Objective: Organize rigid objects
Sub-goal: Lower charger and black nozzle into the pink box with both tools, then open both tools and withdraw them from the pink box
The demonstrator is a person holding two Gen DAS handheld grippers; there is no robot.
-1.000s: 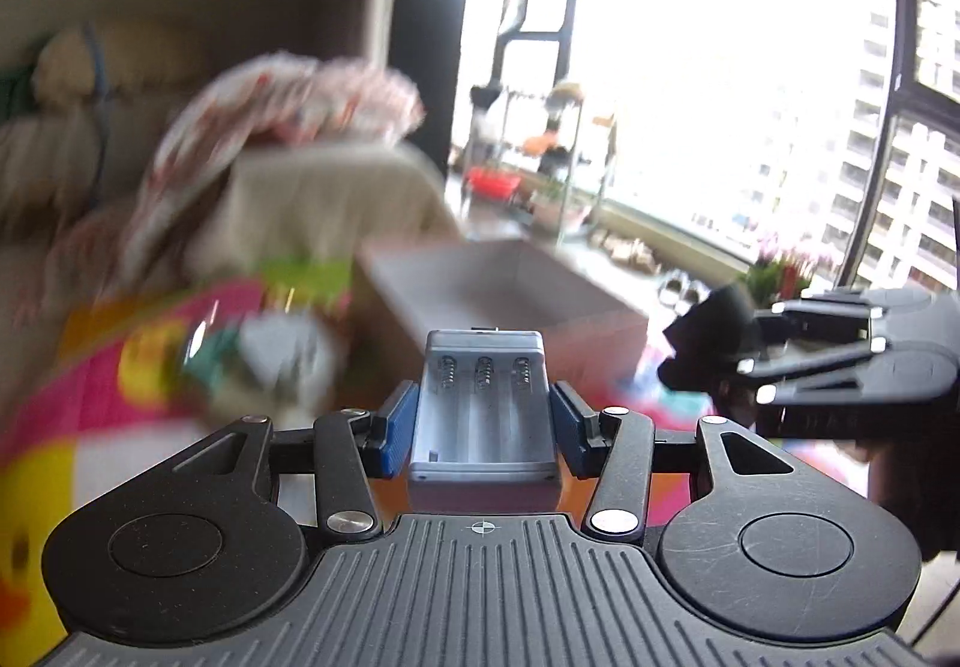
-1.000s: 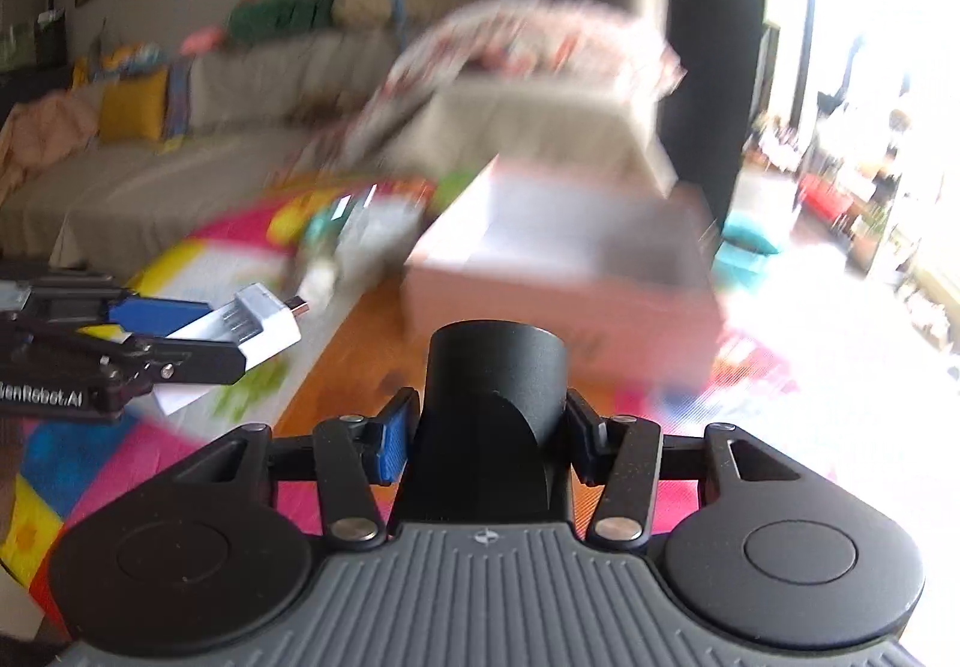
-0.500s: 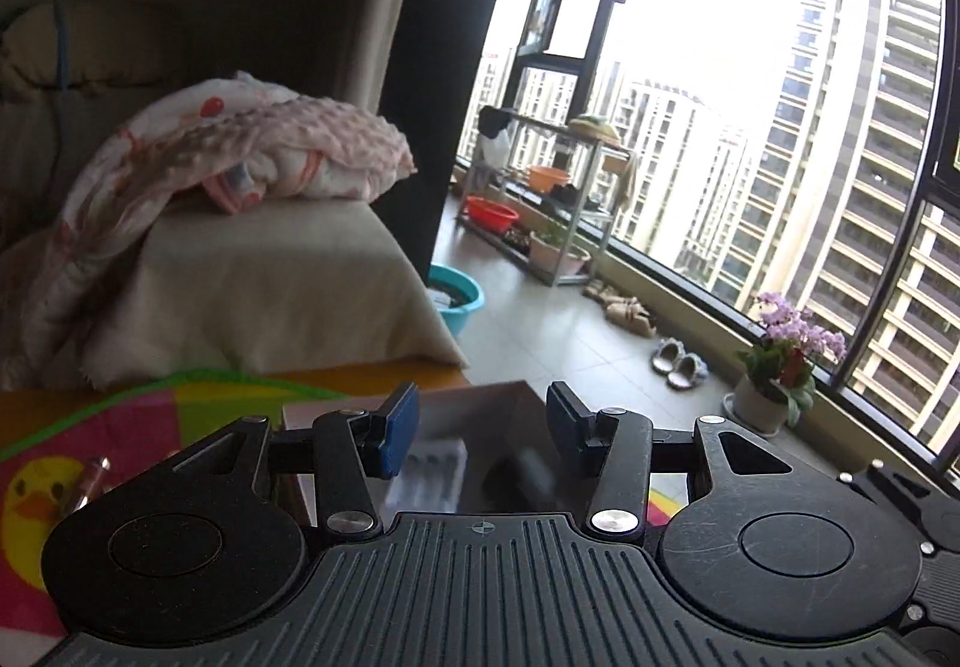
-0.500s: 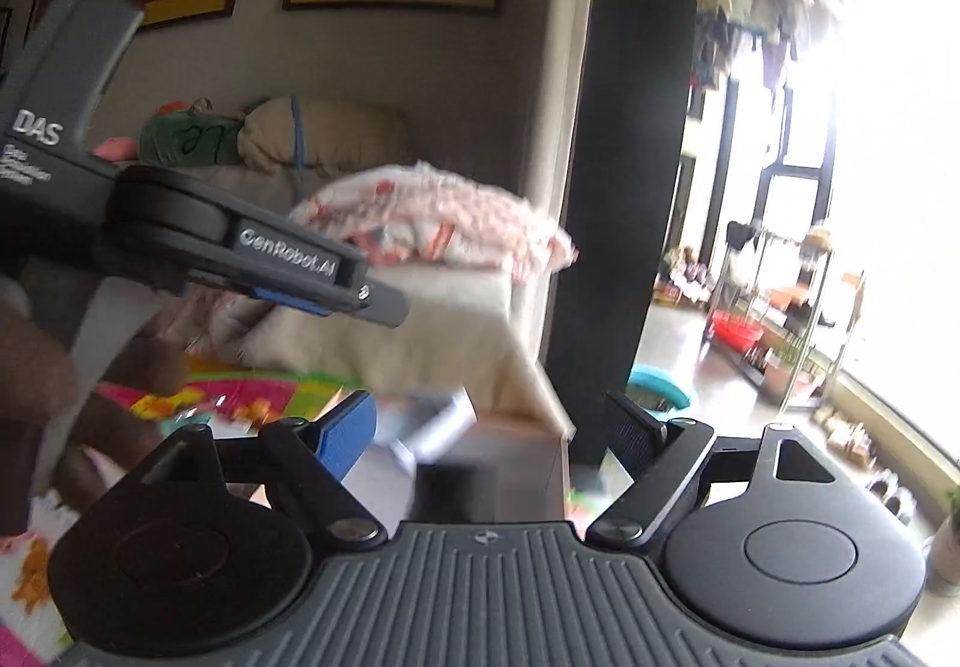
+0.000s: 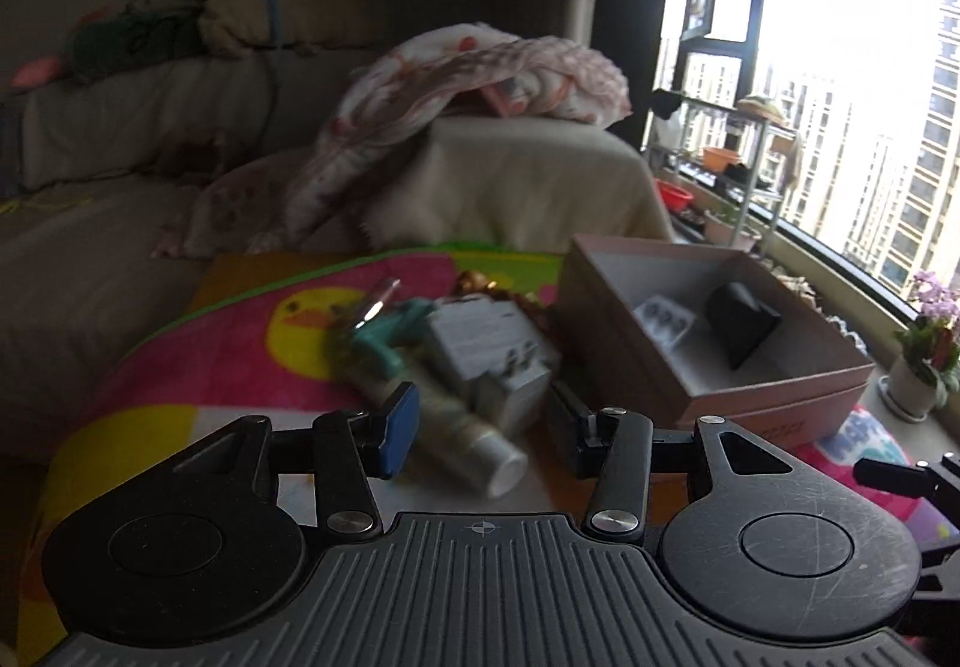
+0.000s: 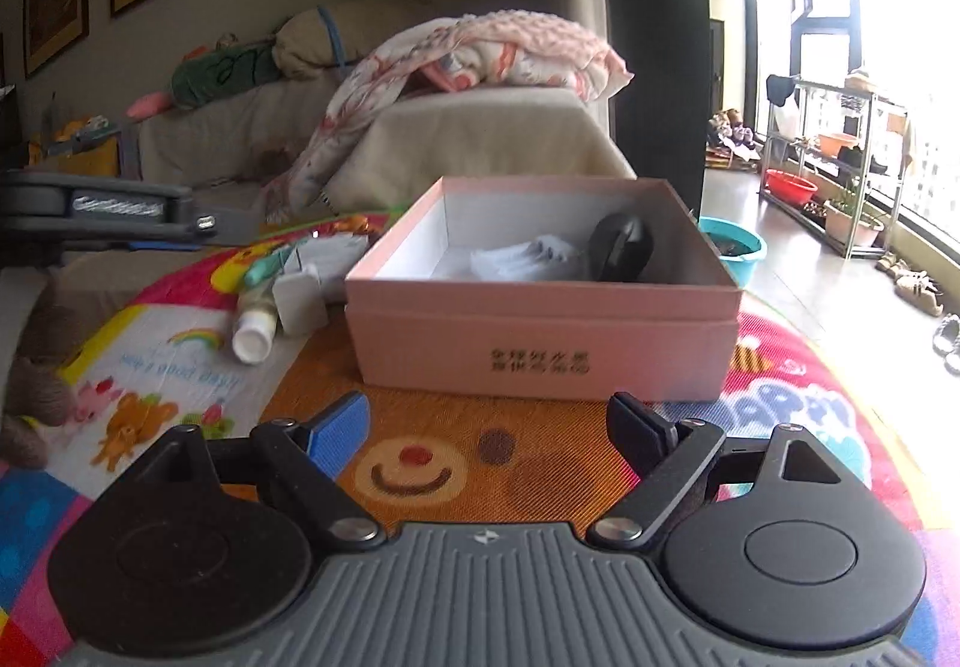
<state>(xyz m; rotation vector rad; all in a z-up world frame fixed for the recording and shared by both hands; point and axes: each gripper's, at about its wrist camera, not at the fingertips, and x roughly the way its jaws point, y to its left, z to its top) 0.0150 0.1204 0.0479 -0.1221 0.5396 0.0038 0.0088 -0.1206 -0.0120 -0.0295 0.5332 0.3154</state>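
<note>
The open pink cardboard box [image 6: 540, 331] at twelve o'clock collected hard things; the right tool [image 6: 486, 427] stood wide, the left tool [image 5: 480, 421] half-open, both empty.

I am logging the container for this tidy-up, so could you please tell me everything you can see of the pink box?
The pink box is a rectangular, open-topped carton, apparently cardboard, white inside, with a seam round its walls and small dark print on the near side. It sits upright on the colourful play mat. Inside lie a pale battery charger and a black object.

Pink box [image 6: 540, 331] — printed characters, unreadable; play mat [image 6: 180, 373] — blurred lettering.
</note>
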